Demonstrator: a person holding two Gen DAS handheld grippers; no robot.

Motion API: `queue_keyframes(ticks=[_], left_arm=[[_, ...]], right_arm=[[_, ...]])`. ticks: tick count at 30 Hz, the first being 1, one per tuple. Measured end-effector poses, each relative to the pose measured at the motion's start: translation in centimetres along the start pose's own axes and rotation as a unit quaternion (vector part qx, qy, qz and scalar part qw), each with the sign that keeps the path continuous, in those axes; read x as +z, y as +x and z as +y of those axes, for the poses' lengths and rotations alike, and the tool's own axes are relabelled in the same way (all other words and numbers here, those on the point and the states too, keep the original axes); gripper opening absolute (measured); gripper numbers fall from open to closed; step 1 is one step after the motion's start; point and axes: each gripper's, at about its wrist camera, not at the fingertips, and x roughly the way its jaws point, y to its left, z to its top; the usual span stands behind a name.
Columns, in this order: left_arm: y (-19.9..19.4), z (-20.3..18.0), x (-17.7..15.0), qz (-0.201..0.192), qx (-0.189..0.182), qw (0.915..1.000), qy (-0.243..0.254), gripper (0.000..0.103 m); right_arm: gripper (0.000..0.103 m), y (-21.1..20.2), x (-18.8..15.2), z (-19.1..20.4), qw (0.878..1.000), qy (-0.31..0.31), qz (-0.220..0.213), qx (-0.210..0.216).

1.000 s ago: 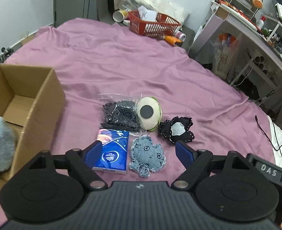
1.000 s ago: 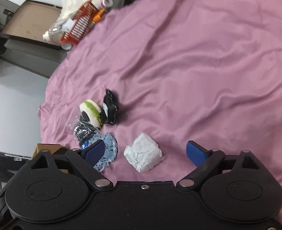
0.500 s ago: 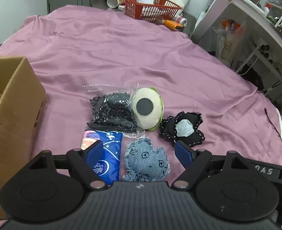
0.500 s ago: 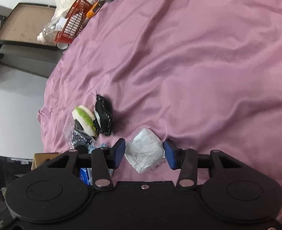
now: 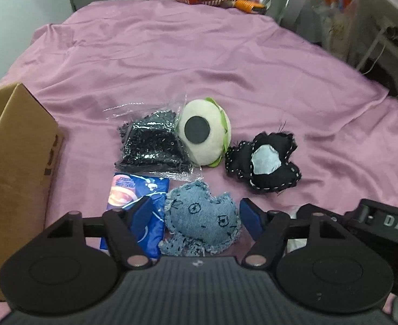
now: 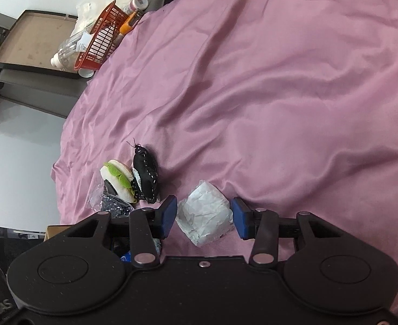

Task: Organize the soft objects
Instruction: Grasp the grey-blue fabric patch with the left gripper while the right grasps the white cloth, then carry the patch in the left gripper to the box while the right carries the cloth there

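Now both grippers sit low over the purple bedsheet. The left gripper has its jaws wide apart, straddling the denim patch toy without touching it. The right gripper brackets the crumpled white packet, jaws partly open with slim gaps either side, so nothing is held yet.

Both things look light and squashy. The denim toy should give under a squeeze, best pinched across its padded middle, not its frayed edge. The white packet looks papery and may crumple or slip; across its bulk seems safest.

Only the left view shows the cardboard box at the left, the blue tissue pack and the whole bag of black beads. Only the right view shows the white packet. Both catch the round cream plush and the black stitched toy.
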Motion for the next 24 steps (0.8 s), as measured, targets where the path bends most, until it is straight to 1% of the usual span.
queue_keyframes(ticks=[1, 2, 4, 5, 6, 7, 8, 10, 14, 20, 24], left_arm=[[0.2, -0.6, 0.0, 0.004, 0.012, 0.9998, 0.013, 0.069], [0.2, -0.8, 0.1, 0.004, 0.017, 0.9997, 0.014, 0.062], [0.2, -0.8, 0.3, 0.01, 0.009, 0.9999, 0.0, 0.055], [0.2, -0.9, 0.4, 0.011, 0.007, 0.9999, 0.002, 0.047], [0.3, -0.9, 0.3, 0.014, 0.0, 0.9999, 0.0, 0.042], [0.3, -0.6, 0.1, 0.019, -0.009, 0.9997, -0.009, 0.04], [0.1, -0.4, -0.2, 0.011, -0.011, 0.9998, -0.011, 0.036], [-0.6, 0.1, -0.8, -0.001, -0.021, 0.9997, -0.011, 0.033], [-2.9, 0.8, -1.8, -0.008, -0.052, 0.9983, -0.027, 0.031], [-7.4, 1.4, -2.4, -0.042, -0.084, 0.9951, -0.028, 0.031], [-10.4, 2.8, -2.4, -0.071, -0.098, 0.9921, -0.032, 0.031]], right_arm=[[0.044, 0.0, 0.0, 0.2, 1.0, 0.0, -0.002, -0.004], [0.044, -0.1, 0.0, 0.3, 1.0, -0.003, -0.004, -0.007], [0.043, -0.3, -0.1, 0.8, 1.0, -0.017, -0.014, -0.018], [0.043, -0.4, -0.2, 0.9, 0.999, -0.024, -0.019, -0.024], [0.043, -0.6, -0.3, 1.0, 0.999, -0.027, -0.023, -0.028], [0.043, -0.9, -0.4, 1.0, 0.999, -0.028, -0.026, -0.029], [0.043, -1.2, -0.5, 1.0, 0.999, -0.03, -0.031, -0.028], [0.043, -2.2, -0.9, 1.1, 0.998, -0.033, -0.042, -0.023], [0.043, -4.5, -1.8, 2.0, 0.997, -0.048, -0.064, -0.013], [0.043, -7.2, -2.9, 3.3, 0.993, -0.069, -0.097, -0.004], [0.043, -9.2, -4.2, 4.3, 0.99, -0.082, -0.118, 0.006]])
